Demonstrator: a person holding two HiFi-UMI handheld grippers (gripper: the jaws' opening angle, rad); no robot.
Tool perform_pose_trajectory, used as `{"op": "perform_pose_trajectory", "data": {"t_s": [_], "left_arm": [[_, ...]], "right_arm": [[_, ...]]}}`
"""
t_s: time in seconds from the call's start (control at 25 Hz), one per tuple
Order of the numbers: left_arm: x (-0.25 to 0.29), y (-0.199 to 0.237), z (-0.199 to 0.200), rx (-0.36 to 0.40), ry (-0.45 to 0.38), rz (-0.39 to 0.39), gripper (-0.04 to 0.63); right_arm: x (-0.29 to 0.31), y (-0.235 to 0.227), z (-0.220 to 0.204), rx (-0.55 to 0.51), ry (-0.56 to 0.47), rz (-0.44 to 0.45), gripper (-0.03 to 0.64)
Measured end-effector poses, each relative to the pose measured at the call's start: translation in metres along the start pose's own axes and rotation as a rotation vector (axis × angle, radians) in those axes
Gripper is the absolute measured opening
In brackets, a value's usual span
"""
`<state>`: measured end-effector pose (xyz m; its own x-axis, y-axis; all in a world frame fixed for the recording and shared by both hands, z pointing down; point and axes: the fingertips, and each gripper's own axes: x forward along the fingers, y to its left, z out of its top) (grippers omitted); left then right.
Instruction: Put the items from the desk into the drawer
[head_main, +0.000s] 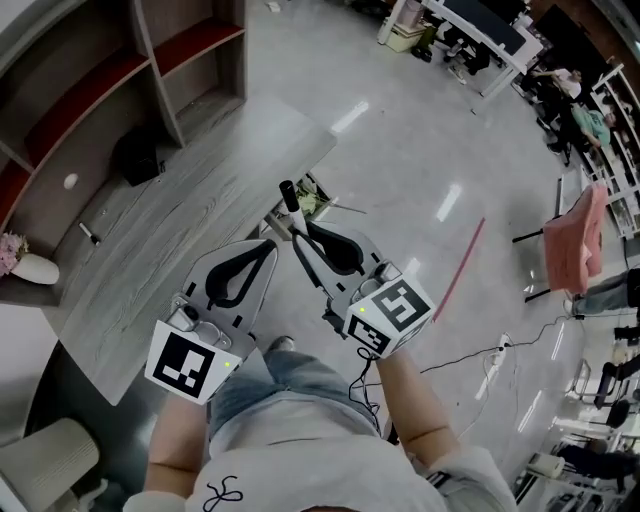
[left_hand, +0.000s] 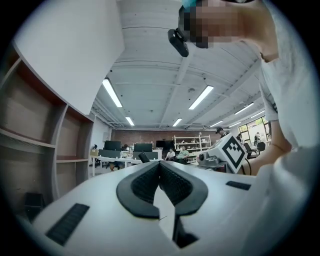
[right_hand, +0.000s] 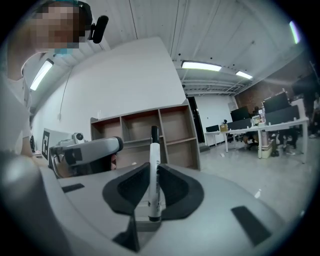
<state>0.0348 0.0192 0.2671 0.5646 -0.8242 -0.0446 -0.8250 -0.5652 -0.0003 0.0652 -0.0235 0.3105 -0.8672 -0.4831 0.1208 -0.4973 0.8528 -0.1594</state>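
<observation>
My right gripper is shut on a white marker with a black cap, which sticks up past the jaw tips. In the right gripper view the marker stands upright between the black pads of that gripper. My left gripper hangs beside it, shut with nothing between its pads; its jaws meet in the left gripper view. Both are held off the near corner of the grey wooden desk. On the desk lie a black box, a small white round item and a small pen-like item.
Wooden shelves stand at the back of the desk. A white vase with pink flowers sits at its left end. On the shiny floor are a pink chair and a power strip with cable. Office desks and people are far off.
</observation>
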Motion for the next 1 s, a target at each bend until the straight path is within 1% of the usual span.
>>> {"op": "perform_pose_trajectory", "data": {"t_s": [0.28,0.48,0.76,1.0], "left_arm": [[0.032,0.002,-0.001,-0.002,0.010,-0.052,0.009],[0.060,0.011,-0.009,-0.015,0.021,-0.085,0.009],[0.083,0.036,-0.022,0.007,0.035,-0.117,0.009],[0.099,0.058,-0.036,-0.010,0.062,-0.146,0.009]], "right_arm": [[-0.002,-0.040,-0.016,0.061,0.016,-0.078,0.071],[0.003,-0.079,-0.032,0.107,0.037,-0.145,0.071],[0.030,-0.129,-0.080,0.194,0.118,-0.230,0.071],[0.054,-0.168,-0.136,0.299,0.220,-0.302,0.071]]}}
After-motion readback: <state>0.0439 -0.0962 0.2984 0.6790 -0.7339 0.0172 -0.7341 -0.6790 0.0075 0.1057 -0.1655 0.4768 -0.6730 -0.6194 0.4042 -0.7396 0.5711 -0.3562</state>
